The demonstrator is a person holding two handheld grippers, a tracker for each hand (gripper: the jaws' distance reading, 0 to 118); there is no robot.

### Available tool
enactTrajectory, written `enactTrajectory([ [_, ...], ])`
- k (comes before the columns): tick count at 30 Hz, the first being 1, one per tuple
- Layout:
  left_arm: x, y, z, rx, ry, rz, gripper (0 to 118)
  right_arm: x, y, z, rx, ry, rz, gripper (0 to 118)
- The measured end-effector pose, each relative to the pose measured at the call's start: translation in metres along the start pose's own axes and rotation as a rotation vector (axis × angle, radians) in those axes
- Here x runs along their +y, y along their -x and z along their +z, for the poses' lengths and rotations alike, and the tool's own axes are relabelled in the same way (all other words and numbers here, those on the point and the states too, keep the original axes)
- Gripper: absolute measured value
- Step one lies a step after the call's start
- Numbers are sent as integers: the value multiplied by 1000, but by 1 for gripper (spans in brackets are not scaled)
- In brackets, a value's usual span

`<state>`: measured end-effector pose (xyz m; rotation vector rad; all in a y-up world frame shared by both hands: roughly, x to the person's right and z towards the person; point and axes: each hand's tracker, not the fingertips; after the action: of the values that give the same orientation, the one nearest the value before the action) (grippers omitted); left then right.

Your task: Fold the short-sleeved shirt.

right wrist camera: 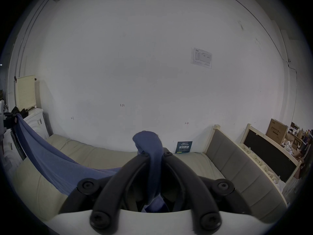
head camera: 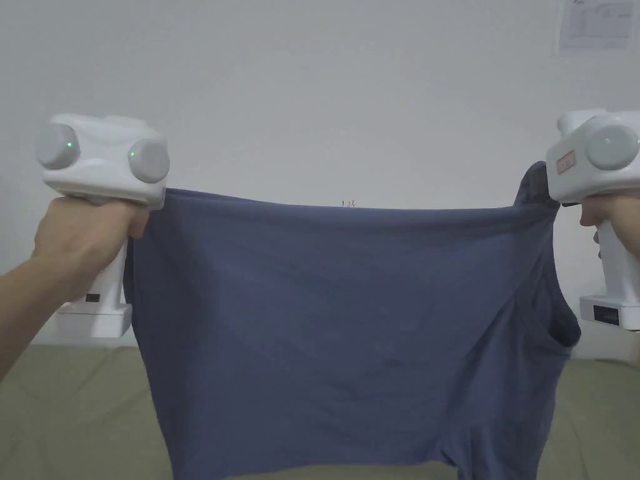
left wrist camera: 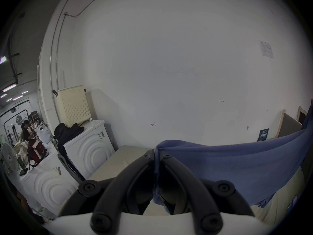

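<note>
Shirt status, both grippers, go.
Left gripper and right gripper: jaws shut on blue shirt. Shirt stretched between them, hanging above the beige mattress. Nothing in the way.

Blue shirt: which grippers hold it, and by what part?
Both. The left gripper and right gripper each pinch an end of the blue shirt's stretched top edge; it hangs between them.

I'm facing a plain white wall [right wrist camera: 135,60], one paper sheet [right wrist camera: 201,57] pinned high on it. Below it lies a beige mattress [right wrist camera: 94,152] (headboard [right wrist camera: 237,167] right of it), white washing machines [left wrist camera: 88,147] to its left.
</note>
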<state>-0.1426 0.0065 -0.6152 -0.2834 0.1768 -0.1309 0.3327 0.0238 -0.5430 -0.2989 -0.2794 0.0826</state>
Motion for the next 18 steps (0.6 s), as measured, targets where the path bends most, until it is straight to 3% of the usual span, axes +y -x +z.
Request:
enactTrajectory([
  [10, -66, -31, -40, -33, 69, -45, 4, -74, 5, -54, 10, 123, -15, 7],
  [18, -224, -37, -28, -140, 285, -64, 4, -227, 5, -44, 86, 330, -33, 7],
])
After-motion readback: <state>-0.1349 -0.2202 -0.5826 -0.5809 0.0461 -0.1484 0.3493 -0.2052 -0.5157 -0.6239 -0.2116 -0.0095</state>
